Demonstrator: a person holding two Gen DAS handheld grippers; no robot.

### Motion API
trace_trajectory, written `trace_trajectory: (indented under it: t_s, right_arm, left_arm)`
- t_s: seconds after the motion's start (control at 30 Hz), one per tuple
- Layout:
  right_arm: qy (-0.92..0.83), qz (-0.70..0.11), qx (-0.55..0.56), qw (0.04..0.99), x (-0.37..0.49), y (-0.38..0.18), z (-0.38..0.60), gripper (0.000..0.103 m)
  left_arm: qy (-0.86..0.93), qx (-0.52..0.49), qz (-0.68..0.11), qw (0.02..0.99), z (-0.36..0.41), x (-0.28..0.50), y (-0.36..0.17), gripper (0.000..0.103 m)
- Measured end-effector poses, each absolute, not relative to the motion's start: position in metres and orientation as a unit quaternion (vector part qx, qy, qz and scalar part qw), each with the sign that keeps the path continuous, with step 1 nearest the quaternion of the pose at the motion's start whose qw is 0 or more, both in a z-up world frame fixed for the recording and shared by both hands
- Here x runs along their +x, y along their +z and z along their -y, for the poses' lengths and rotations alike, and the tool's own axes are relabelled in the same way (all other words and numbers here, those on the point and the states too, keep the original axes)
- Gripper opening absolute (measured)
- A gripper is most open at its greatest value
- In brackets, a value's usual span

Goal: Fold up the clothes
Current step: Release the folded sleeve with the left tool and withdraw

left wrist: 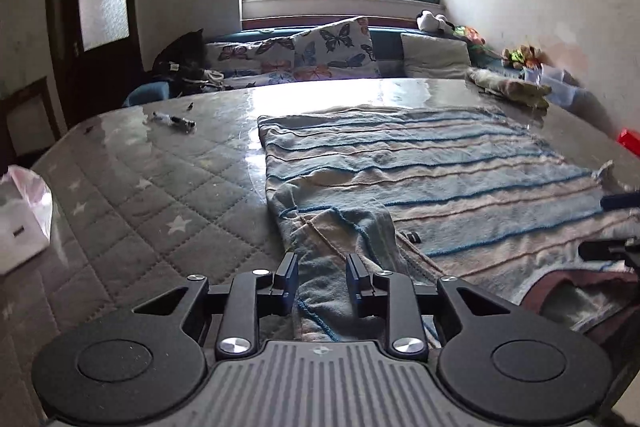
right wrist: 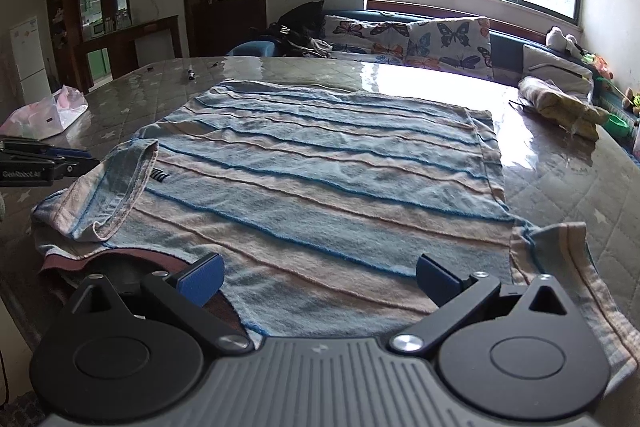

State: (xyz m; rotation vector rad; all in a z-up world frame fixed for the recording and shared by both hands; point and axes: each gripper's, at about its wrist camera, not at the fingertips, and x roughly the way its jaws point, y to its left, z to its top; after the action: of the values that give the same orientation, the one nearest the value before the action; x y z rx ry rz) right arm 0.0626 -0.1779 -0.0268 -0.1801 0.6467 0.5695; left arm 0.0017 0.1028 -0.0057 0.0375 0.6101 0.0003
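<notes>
Striped shirt [left wrist: 420,179]: near hem runs under left gripper [left wrist: 322,281] body, hidden. Right of shirt, right gripper [left wrist: 616,227] blurred, cut by edge. Marker [left wrist: 174,121] left of shirt: label unreadable.

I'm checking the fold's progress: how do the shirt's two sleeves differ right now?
The left sleeve is folded inward and lies on top of the shirt body, with its hemmed cuff opening showing; the right sleeve is spread flat outward on the table, not yet folded. The left claw sits over the left sleeve, open; the right claw, wide open, is over the neck edge rather than the right sleeve. Both sleeves share the blue and beige stripes.
</notes>
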Motion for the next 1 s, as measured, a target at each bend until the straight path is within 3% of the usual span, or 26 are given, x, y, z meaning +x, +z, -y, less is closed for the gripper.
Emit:
trace_trajectory:
  t_s: [0.23, 0.37, 0.47, 0.53, 0.77, 0.83, 0.93, 1.0]
  right_arm:
    - [0.354, -0.314, -0.097, 0.876, 0.055, -0.017, 0.143, 0.101]
    - [0.397, -0.313, -0.102, 0.857, 0.051, -0.012, 0.123, 0.090]
    - [0.429, -0.312, -0.106, 0.841, 0.048, -0.008, 0.108, 0.076]
    - [0.445, -0.314, -0.108, 0.832, 0.046, -0.009, 0.098, 0.061]
    - [0.486, -0.320, -0.119, 0.805, 0.035, -0.018, 0.069, 0.032]
    - [0.488, -0.326, -0.113, 0.802, 0.036, -0.020, 0.066, 0.017]
    - [0.489, -0.319, -0.110, 0.804, 0.032, -0.019, 0.067, 0.006]
    - [0.489, -0.313, -0.108, 0.807, 0.030, -0.017, 0.069, 0.004]
  left_arm:
    - [-0.011, 0.040, -0.296, 0.954, -0.098, -0.001, -0.004, 0.029]
    - [-0.004, 0.021, -0.291, 0.957, -0.104, 0.000, 0.000, 0.029]
    - [-0.010, 0.021, -0.297, 0.955, -0.104, 0.002, -0.003, 0.029]
    - [-0.012, 0.019, -0.301, 0.953, -0.103, 0.003, -0.006, 0.029]
    - [-0.016, 0.009, -0.306, 0.952, -0.106, 0.003, -0.009, 0.029]
    - [-0.016, 0.009, -0.306, 0.952, -0.106, 0.003, -0.010, 0.029]
    - [-0.016, 0.008, -0.307, 0.951, -0.107, 0.004, -0.010, 0.029]
    - [-0.014, 0.007, -0.309, 0.951, -0.108, 0.005, -0.011, 0.029]
